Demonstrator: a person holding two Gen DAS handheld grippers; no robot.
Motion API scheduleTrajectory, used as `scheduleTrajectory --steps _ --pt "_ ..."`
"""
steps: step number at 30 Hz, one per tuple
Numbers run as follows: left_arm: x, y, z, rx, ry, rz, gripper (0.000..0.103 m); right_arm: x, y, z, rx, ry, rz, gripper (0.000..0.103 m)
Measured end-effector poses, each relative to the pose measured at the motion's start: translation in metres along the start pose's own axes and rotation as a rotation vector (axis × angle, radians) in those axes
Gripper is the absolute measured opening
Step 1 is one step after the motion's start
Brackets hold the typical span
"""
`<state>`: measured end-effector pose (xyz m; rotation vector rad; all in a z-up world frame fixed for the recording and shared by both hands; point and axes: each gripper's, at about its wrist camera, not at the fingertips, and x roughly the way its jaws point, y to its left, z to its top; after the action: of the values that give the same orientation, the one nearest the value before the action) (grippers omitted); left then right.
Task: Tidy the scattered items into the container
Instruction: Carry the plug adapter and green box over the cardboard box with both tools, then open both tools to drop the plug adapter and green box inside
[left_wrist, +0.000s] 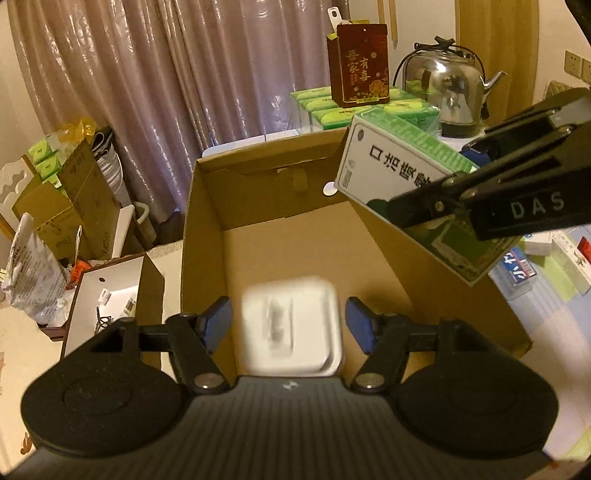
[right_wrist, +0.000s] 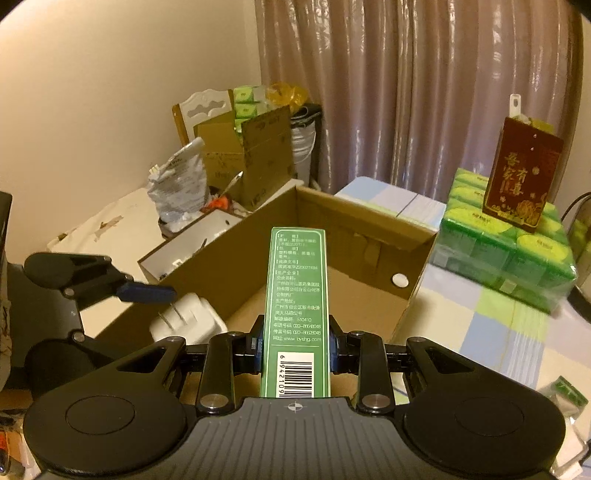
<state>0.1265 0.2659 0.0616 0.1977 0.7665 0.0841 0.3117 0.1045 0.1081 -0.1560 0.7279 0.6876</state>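
An open cardboard box (left_wrist: 207, 236) stands on the table; it also shows in the right wrist view (right_wrist: 373, 236). My left gripper (left_wrist: 290, 326) is open over the box's near end. A white power adapter (left_wrist: 291, 328) appears blurred between its fingers, not gripped; in the right wrist view it (right_wrist: 188, 321) hangs below the left gripper's blue fingertip (right_wrist: 147, 291), above the box. My right gripper (right_wrist: 295, 350) is shut on a green medicine box (right_wrist: 297, 295), held over the cardboard box's right wall (left_wrist: 402, 177).
A stack of green tissue packs (right_wrist: 509, 247) with a dark red carton (right_wrist: 521, 177) on top stands beyond the box. A steel kettle (left_wrist: 443, 85) is at the back right. Small packets (left_wrist: 554, 266) lie on the checked tablecloth. Cartons and bags (right_wrist: 236, 162) clutter the left.
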Motion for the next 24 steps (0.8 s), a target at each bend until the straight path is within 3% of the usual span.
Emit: scheduleTrajectory --steps 15,24 --pt "-0.021 0.005 -0.004 0.023 -0.029 0.049 0.071 0.013 0.008 -0.008 0.015 0.031 0.017 0.028" --pt "-0.024 0.011 -0.009 -0.006 -0.037 0.055 0.074 0.029 0.01 -0.01 0.028 0.041 -0.018 0.028"
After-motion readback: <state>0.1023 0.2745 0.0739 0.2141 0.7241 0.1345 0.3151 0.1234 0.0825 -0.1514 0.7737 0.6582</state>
